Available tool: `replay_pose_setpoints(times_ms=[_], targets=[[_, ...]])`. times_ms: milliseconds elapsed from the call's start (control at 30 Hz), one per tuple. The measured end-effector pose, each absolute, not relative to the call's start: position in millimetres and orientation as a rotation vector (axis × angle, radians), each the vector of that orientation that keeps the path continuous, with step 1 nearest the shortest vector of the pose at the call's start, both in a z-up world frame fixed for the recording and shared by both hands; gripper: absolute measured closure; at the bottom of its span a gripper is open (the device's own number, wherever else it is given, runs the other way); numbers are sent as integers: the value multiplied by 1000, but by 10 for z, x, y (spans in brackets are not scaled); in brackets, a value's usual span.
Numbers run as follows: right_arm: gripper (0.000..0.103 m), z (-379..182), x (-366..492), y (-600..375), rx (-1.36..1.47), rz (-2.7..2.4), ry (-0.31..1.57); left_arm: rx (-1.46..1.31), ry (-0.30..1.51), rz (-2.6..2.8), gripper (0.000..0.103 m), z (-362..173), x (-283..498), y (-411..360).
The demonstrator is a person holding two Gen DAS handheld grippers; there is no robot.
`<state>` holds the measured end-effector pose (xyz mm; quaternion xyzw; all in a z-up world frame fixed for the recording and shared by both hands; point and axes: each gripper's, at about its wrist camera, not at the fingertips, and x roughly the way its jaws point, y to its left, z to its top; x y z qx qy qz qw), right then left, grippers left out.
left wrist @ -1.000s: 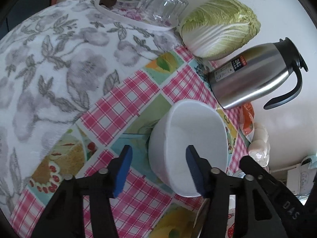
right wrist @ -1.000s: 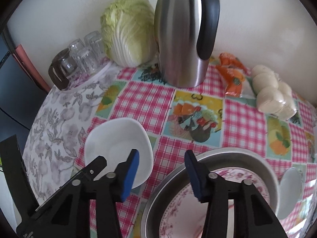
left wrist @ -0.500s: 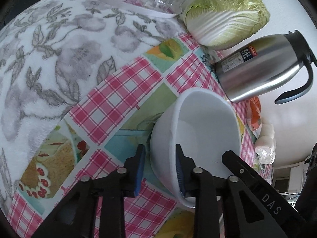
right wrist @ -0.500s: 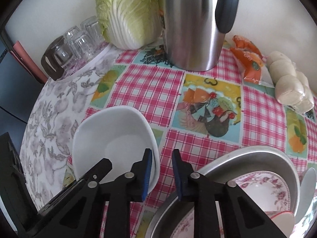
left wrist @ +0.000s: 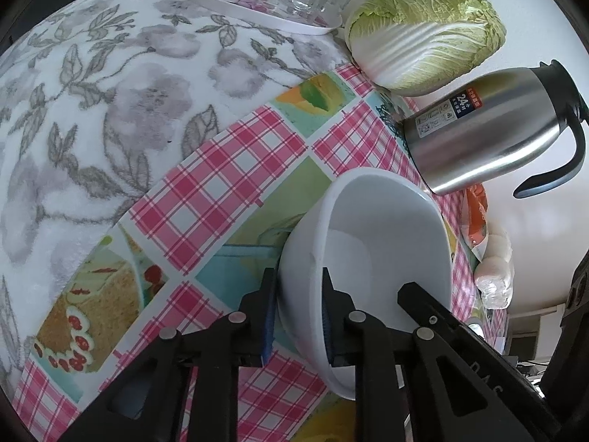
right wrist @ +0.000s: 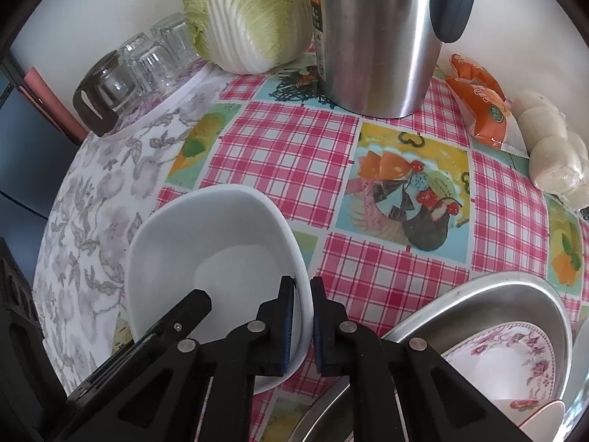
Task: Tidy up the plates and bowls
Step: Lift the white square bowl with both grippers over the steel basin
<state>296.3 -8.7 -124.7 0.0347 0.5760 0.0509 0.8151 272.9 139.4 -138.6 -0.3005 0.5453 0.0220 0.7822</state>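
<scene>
- Far left of the counter [left wrist: 228, 169]: grey floral cloth [left wrist: 84, 118], and at its back edge a tray of upturned glasses [right wrist: 147, 62]. Untouched.
- Left gripper [left wrist: 296, 313]: jaws have just been closing, from wide open a second ago to a narrow gap now. One blue pad is outside the wall of the white bowl [left wrist: 368, 258], the other inside, both against its left rim. Reads as a pinch on the bowl.
- The bowl sits on the checked cloth in the middle of the counter, in front of the steel thermos jug [right wrist: 375, 37], apart from it. Nothing shows it lifted yet.
- Right gripper [right wrist: 302, 328]: jaws have also just closed, from open a second ago to nearly together, with the bowl's right rim clamped between the pads. Since then it has dropped lower over the rim.
- So both grippers now hold the same bowl on opposite sides. My read: grasp phase done, two-handed lift is next.
- Right of the bowl: metal basin [right wrist: 515, 294] holding a pink floral plate [right wrist: 508, 361] and other crockery that is only partly visible. Likely the source or destination; can't tell which.
- Back and right: cabbage [right wrist: 254, 14], orange packet [right wrist: 482, 99], bagged buns [right wrist: 552, 151]. Clear of the lift path.
- Risk: thin rim, slick glaze. Uneven lift could tilt or slip it.
</scene>
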Motion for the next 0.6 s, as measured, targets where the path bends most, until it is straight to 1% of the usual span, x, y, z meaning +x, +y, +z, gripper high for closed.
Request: replay_pose_setpoints(times_ms=[133,300,600], targets=[[94,-1148,2924,-48,80,133,1205,-634,1166,55,82,-1295,2665,1375],[94,-944,2841,-53,91,136,1173,-614,1115,47,82,-1052,2557,1351],[94,-327,2532,-231,109,152,1054,-522,1000,4,82,-455,2329,1073]])
